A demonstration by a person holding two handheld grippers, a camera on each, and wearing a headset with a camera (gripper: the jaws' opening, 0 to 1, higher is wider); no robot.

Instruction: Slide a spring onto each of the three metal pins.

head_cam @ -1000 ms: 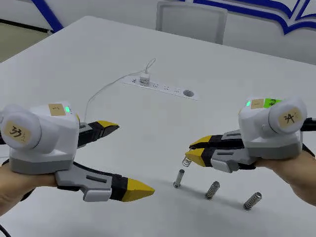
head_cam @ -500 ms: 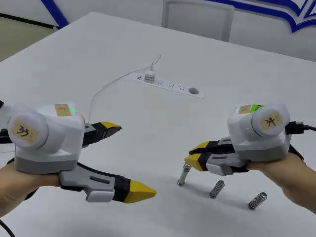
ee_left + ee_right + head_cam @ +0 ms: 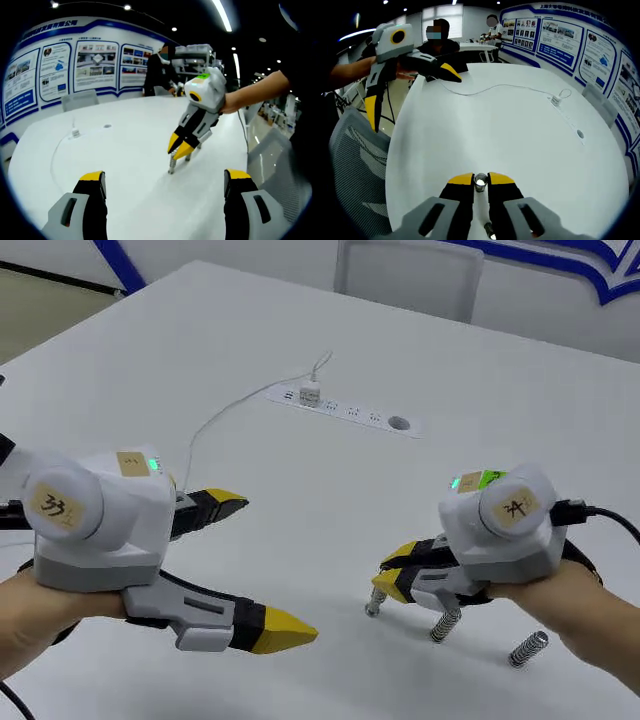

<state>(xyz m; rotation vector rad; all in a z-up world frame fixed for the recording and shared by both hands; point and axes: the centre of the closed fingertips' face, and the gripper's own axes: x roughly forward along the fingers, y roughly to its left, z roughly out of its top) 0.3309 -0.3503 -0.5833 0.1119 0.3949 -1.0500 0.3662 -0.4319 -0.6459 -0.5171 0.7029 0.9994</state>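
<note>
My right gripper [image 3: 386, 581] is shut on a small coil spring [image 3: 480, 182], which sits over the top of the leftmost upright metal pin [image 3: 375, 603]. In the left gripper view the spring and pin [image 3: 172, 164] hang straight below the right gripper [image 3: 181, 145]. Two more pins, each wearing a spring, stand to the right: one [image 3: 445, 624] partly under the right gripper, the other [image 3: 527, 648] further right. My left gripper [image 3: 258, 570] is open and holds nothing, well to the left of the pins. Its jaws stand wide apart in its own view [image 3: 165, 182].
A white power strip [image 3: 345, 410] with a plugged white cable [image 3: 230, 415] lies further back on the white table [image 3: 200, 350]. A grey chair [image 3: 410, 275] stands at the far edge. A mesh chair [image 3: 350, 165] is beside the table. People stand in the background.
My right gripper has come down and left with the spring, from just above the bare pin to over its top. The left gripper has stayed open in place.
</note>
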